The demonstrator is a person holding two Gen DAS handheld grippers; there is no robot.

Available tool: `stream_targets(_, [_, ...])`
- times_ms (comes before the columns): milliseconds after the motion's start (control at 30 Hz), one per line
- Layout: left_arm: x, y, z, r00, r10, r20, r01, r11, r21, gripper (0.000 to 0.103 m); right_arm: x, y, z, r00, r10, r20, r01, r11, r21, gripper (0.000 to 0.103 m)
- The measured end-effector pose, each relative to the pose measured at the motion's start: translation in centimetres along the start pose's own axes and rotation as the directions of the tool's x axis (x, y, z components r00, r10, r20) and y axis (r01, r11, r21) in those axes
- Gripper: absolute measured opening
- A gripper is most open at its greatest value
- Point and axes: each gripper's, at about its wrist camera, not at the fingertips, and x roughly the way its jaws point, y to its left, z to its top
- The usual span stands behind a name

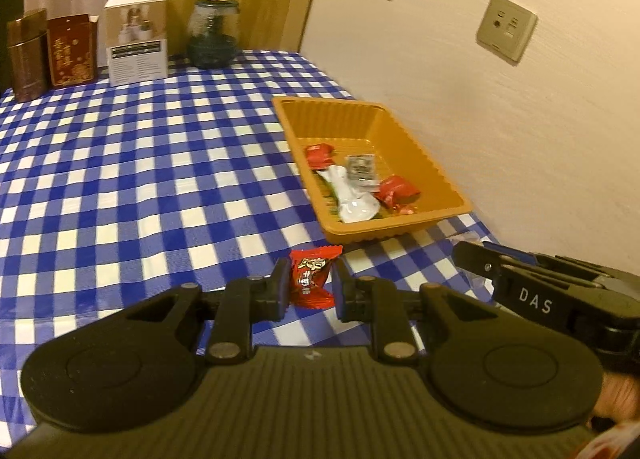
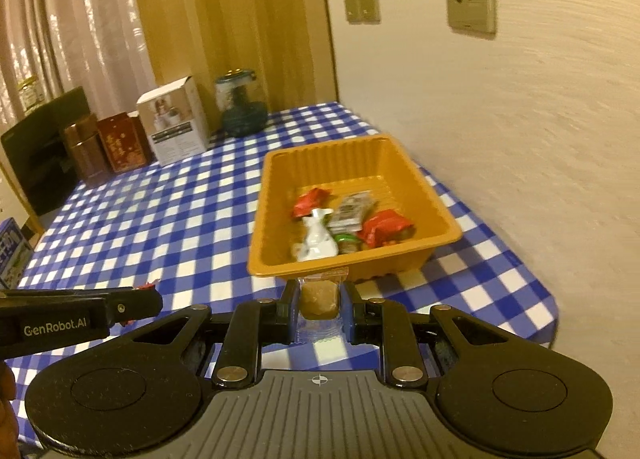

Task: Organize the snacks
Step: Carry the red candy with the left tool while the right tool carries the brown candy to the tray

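Observation:
My left gripper [image 1: 310, 283] is shut on a red wrapped candy [image 1: 311, 276] and holds it above the checked cloth, just short of the orange tray [image 1: 392, 231]. My right gripper [image 2: 319, 305] is shut on a clear packet with a brown snack [image 2: 318, 299], held at the near rim of the tray [image 2: 280, 271]. In the tray lie red candies [image 2: 384, 225], a white packet [image 2: 316, 243] and a dark sachet [image 2: 352, 211]. The right gripper shows in the left wrist view [image 1: 472, 259] at right; the left gripper shows in the right wrist view [image 2: 148, 301] at left.
Blue and white checked cloth [image 1: 140, 179] covers the table. At the back stand a brown tin [image 1: 26, 55], a red box [image 1: 72, 49], a white box [image 1: 136, 37] and a glass jar [image 1: 214, 33]. The wall [image 1: 520, 119] with sockets runs along the right edge.

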Motion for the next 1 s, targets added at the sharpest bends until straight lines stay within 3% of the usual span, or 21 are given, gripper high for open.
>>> stream_targets(1000, [4.4, -2.7, 2.4, 0.998, -0.065, -0.017, 0.065, 0.998, -0.017, 0.019, 2.4, -2.6, 1.4, 1.000, -0.013, -0.021, 0.012, 0.999, -0.044, 0.022])
